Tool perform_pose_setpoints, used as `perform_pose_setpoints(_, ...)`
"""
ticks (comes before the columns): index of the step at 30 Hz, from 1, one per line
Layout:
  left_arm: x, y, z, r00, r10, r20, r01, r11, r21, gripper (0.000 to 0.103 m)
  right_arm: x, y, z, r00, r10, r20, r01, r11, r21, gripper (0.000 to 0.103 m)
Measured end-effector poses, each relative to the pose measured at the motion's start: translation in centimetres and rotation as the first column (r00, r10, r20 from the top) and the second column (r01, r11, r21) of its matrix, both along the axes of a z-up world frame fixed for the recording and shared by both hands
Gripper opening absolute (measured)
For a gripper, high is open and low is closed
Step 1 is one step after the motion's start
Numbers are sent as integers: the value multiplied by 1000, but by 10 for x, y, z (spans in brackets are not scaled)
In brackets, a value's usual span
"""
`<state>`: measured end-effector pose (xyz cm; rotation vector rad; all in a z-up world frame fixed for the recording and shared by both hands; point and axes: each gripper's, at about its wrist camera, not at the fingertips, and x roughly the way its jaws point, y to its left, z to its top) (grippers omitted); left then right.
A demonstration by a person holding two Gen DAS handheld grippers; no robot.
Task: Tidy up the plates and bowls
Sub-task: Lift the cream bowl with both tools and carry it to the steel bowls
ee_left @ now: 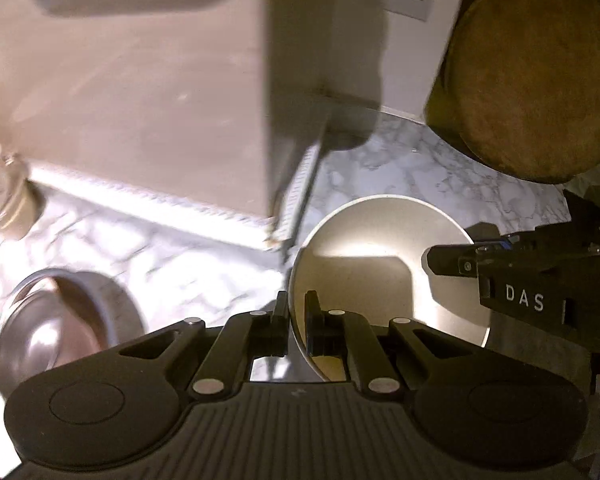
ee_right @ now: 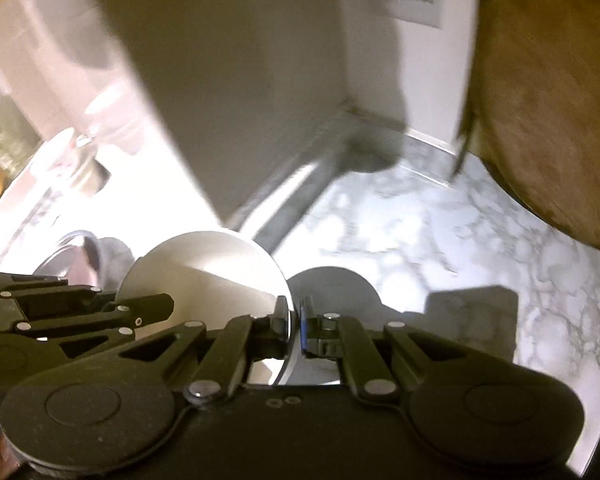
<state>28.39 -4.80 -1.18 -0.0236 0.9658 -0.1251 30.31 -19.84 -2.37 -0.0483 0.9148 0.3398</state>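
The white bowl [ee_left: 380,280] is clamped at opposite rims by left tool [ee_left: 296,320] and right tool [ee_right: 296,320], so it's carried level above the worktop [ee_right: 460,240].

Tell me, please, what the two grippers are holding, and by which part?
Both hold the white bowl by its rim: the left gripper is clamped on one side, the right gripper on the opposite side.

The bowl [ee_left: 380,276] sits with its rim between the jaws of both grippers, left gripper [ee_left: 296,300] and right gripper [ee_right: 295,307] on opposite sides, above the counter [ee_right: 440,240], a metal bowl [ee_left: 60,324] lying left, a wooden board [ee_left: 540,76] ahead right.
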Motion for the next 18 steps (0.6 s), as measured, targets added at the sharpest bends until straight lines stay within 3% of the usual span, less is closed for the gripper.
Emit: perform_pose_setpoints(18,-59,120,32,984,174,43,-174,985,1,6,-31,127,23,971,237,35,-236,971,-41,6)
